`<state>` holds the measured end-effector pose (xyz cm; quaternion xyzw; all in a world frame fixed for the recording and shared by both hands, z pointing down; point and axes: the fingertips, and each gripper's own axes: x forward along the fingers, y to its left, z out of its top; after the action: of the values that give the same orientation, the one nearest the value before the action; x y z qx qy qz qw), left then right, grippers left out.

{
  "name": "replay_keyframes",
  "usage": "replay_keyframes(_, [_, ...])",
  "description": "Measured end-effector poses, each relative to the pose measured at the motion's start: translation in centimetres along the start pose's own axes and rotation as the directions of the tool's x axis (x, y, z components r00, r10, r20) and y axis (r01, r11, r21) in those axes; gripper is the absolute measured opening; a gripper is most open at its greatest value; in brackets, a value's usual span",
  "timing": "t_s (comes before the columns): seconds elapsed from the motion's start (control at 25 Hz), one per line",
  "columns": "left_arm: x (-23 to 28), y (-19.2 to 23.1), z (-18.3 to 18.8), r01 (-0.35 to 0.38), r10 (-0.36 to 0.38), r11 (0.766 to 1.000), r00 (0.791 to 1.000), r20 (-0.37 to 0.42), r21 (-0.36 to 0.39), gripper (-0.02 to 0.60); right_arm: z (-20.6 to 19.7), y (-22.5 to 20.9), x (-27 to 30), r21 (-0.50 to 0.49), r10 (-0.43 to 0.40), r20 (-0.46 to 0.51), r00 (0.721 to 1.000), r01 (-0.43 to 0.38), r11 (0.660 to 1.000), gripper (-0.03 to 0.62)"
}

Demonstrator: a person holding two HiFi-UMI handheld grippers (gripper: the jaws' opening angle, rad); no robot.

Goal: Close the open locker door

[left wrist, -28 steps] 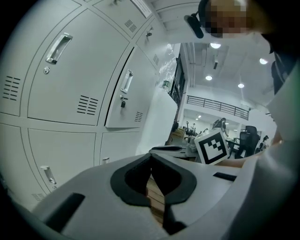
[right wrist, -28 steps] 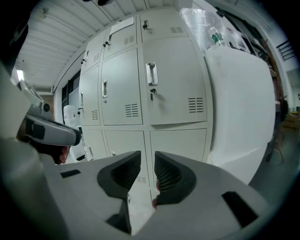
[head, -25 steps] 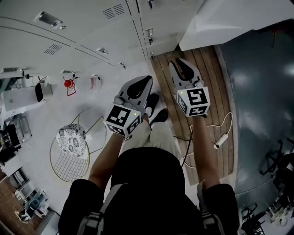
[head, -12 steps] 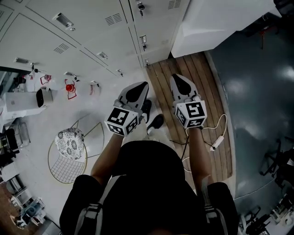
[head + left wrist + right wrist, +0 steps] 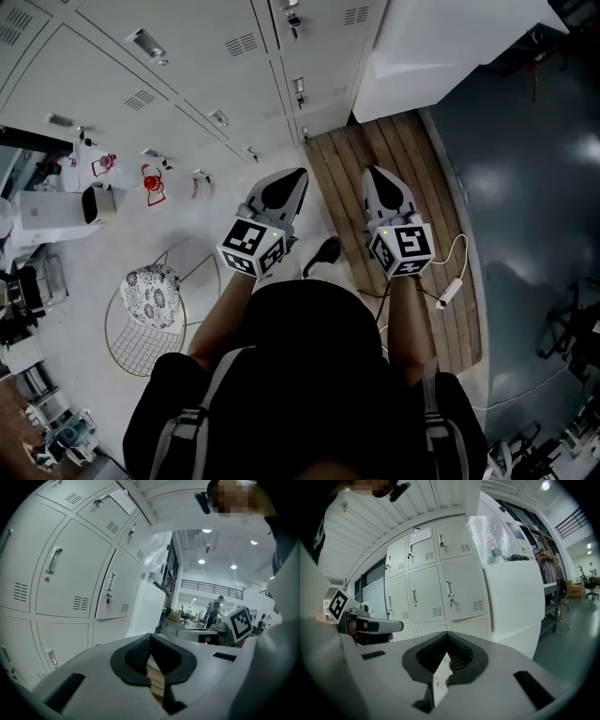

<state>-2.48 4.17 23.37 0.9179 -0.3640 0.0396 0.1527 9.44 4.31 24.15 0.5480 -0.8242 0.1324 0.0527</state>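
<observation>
1. i'm looking down over the person's shoulders in the head view; both arms reach out toward the lockers [image 5: 187, 75], which fill the top left of that view.
2. left tongs [image 5: 292, 180]: the pads are pressed together at the tips with nothing between them; in the left gripper view, flush locker doors with handles and vent slots curve past on the left.
3. right tongs [image 5: 382, 180]: they have just been closing and the pads now meet, with nothing caught between them; they hang over the wooden floor strip [image 5: 412, 187], beside the left pair but apart from it.
4. the open door: every door i can see in the upper rows sits flush; low in the right gripper view a pale door panel [image 5: 439, 681] with a small latch shows through the gap beneath the pads; i cannot tell whether it stands ajar; neither pair touches the lockers.
5. a white cabinet [image 5: 441, 47] stands against the right end of the lockers.
6. a wire chair [image 5: 150, 309] with a patterned cushion sits on the pale floor to the left; a power strip [image 5: 448, 292] with its cable lies on the wooden strip near the right arm.
</observation>
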Motion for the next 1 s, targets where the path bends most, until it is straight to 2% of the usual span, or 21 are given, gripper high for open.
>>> replay_keyframes(0.24, [-2.5,1.1,0.7,0.051,-0.051,0.999,0.999,0.000,0.012,0.017,0.5,1.3,-1.4,0.019,-0.095,0.029,0.995,0.094,0.995,0.006])
replay_keyframes(0.48, [-6.7,3.1,1.7,0.100,-0.100,0.995,0.995,0.026,0.014,0.017,1.3,5.5,-2.5,0.023,-0.174,0.054,0.983,0.173,0.985,0.006])
replay_keyframes(0.6, [-9.1,4.0,2.3,0.122,-0.123,0.992,0.992,0.040,0.014,0.018,2.1,8.3,-3.2,0.019,-0.196,0.073,0.978,0.195,0.981,0.006])
replay_keyframes(0.88, [-14.6,5.8,3.2,0.151,-0.155,0.986,0.986,0.056,0.066,0.018,2.7,14.8,-4.3,0.014,-0.210,0.106,0.972,0.210,0.978,0.006])
replay_keyframes(1.0, [-16.6,6.5,3.0,0.153,-0.157,0.986,0.986,0.057,0.061,0.017,2.7,17.2,-5.0,0.007,-0.210,0.114,0.971,0.211,0.978,0.006])
